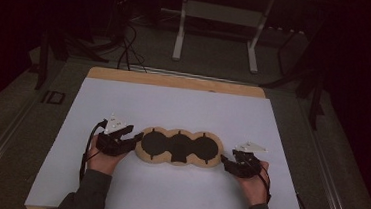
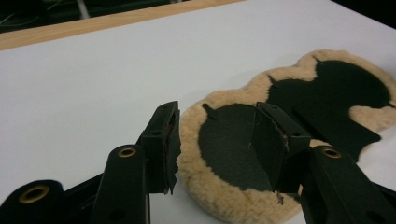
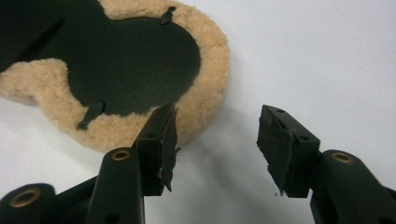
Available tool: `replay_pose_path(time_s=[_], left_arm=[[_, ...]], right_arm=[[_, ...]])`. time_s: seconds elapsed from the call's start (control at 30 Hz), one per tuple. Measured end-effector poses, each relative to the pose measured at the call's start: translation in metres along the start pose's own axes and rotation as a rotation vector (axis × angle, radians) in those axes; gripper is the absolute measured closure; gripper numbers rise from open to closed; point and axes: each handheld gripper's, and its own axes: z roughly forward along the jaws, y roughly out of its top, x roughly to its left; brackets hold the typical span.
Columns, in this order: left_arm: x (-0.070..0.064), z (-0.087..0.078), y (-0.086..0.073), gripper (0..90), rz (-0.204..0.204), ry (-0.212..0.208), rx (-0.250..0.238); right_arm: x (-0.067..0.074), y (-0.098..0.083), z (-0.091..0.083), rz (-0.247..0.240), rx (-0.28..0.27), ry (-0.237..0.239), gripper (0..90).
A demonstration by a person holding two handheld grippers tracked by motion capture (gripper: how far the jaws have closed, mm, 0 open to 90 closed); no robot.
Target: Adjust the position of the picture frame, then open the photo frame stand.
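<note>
A tan fleece pad with three round black patches lies flat on the white sheet. My left gripper is at the pad's left end and stands open. In the left gripper view its jaws hover just over the pad, one beyond the fleece rim, the other above the black patch, neither pressing on it. My right gripper is at the pad's right end, also open. In the right gripper view only white sheet lies between its jaws, with the pad just beyond the left jaw.
The white sheet covers most of a wooden tabletop, with bare room all round the pad. Behind the table, on the dark floor, stand a white metal frame and loose cables.
</note>
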Motion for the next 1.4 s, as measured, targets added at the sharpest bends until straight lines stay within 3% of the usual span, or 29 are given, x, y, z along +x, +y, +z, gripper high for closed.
replay_pose_path(time_s=[0.27,0.43,0.87,1.07,1.23,1.4], left_arm=[[-0.011,0.0,0.002,52.2,0.049,-0.048,-0.018],[-0.024,0.003,0.005,52.5,0.099,-0.083,-0.009],[-0.041,0.01,0.004,58.0,0.139,-0.16,0.012],[-0.047,0.012,0.004,61.4,0.15,-0.177,0.016],[-0.055,0.017,0.001,65.2,0.165,-0.226,0.03],[-0.06,0.021,-0.001,69.0,0.18,-0.233,0.051]], right_arm=[[0.002,0.0,-0.004,-0.007,-0.008,0.006,46.7],[0.003,0.0,-0.005,-0.013,-0.008,0.009,46.8],[0.003,0.0,-0.005,-0.015,-0.006,0.008,46.6],[0.002,0.0,-0.005,-0.006,-0.011,0.008,46.5],[0.002,-0.001,-0.005,-0.011,-0.008,0.008,46.3],[0.002,-0.001,-0.004,-0.015,-0.006,0.006,46.1]])
